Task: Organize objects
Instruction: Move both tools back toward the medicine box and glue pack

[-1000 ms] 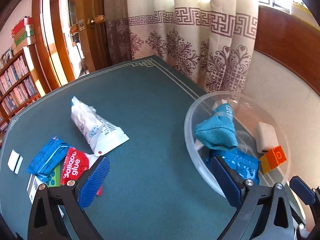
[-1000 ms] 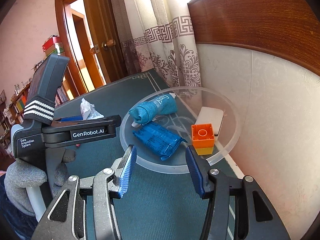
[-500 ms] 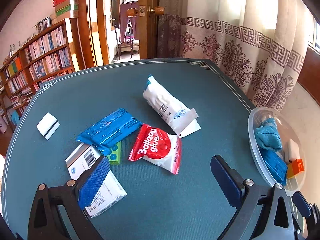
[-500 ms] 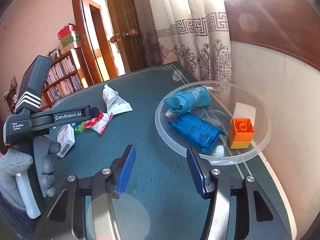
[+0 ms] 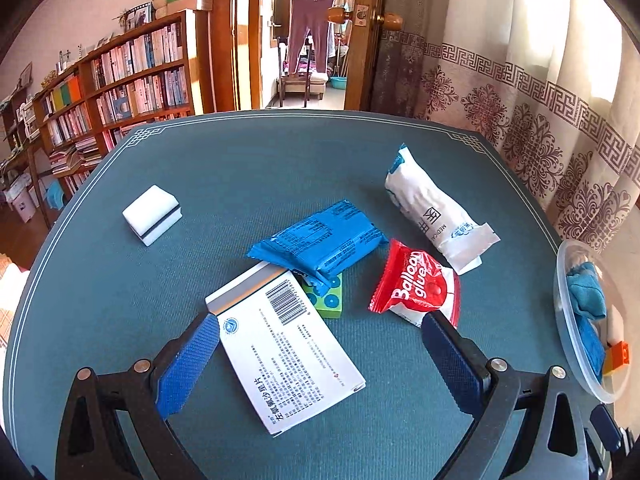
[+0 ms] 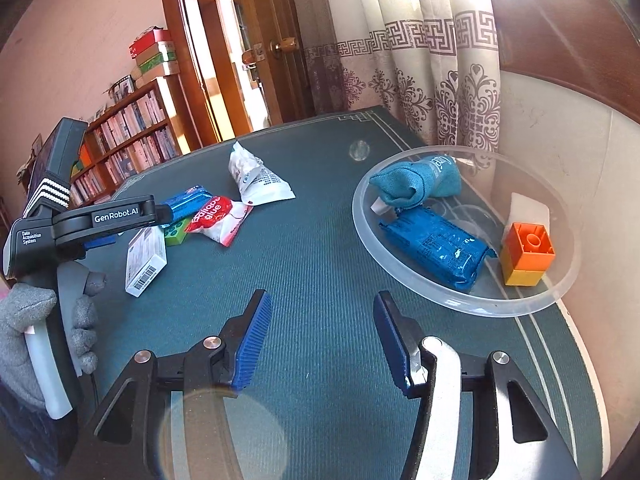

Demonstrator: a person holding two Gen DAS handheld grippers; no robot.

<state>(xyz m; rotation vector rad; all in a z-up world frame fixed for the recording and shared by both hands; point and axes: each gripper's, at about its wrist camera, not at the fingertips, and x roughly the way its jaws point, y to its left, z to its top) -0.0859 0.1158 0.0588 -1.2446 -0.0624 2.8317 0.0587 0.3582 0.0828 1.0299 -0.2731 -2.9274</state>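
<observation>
Green table [image 5: 240, 184] holds six loose items [image 5: 320, 240].

Dark teal felt-topped table [image 5: 248, 168] with a pale line border and corner fret pattern. Lying on it: white rectangular sponge block with a dark stripe [image 5: 152, 215], off to the left, apart from the rest. Central cluster: white flat cardboard medicine box with barcode [image 5: 286, 350]; small green plastic block with blue dots [image 5: 330, 300] at the box's far corner; glossy blue foil packet [image 5: 320, 242] resting over both. Just right, red-and-white "Balloon glue" plastic sachet [image 5: 416, 286], then white crinkled plastic medical roll pack [image 5: 430, 208]. Clear round plastic bowl [image 6: 360, 216] sits at the right edge near the wall, well apart from the cluster.
</observation>
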